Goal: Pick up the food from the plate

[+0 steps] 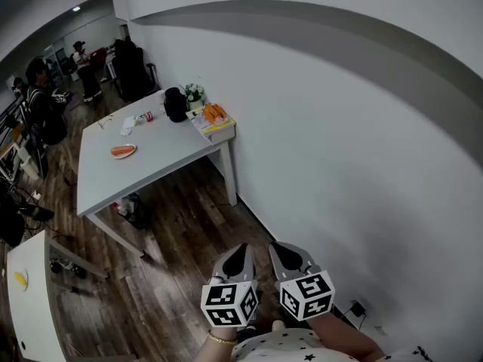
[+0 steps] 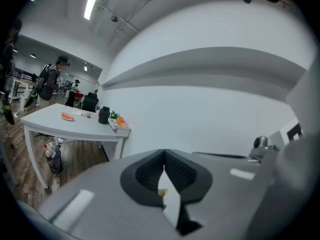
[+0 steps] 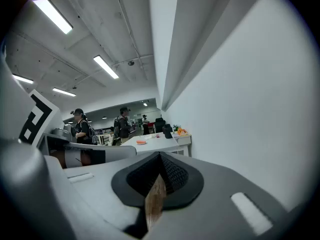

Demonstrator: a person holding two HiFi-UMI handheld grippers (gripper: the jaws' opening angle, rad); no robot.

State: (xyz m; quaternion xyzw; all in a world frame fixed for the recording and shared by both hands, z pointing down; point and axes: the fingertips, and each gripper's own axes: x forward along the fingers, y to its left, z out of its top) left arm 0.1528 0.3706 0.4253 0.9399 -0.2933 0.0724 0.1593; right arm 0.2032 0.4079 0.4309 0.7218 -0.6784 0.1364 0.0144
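Observation:
A small white plate (image 1: 123, 151) with a piece of orange food (image 1: 121, 150) lies on the white table (image 1: 158, 161) far ahead at the upper left. Both grippers hang low by the person's body over the wooden floor, far from the table. My left gripper (image 1: 237, 256) and right gripper (image 1: 284, 253) are side by side, both shut and holding nothing. In the left gripper view the jaws (image 2: 164, 159) meet, and the food (image 2: 67, 116) shows small on the distant table. The right gripper view shows closed jaws (image 3: 160, 161) and the plate (image 3: 141, 142) far off.
On the table's far end stand a black object (image 1: 175, 104), a small plant (image 1: 195, 91) and a tray with orange items (image 1: 214, 113). A white wall (image 1: 339, 149) runs along the right. Several people stand beyond the table (image 1: 38, 96). A second white table (image 1: 26, 308) is at the lower left.

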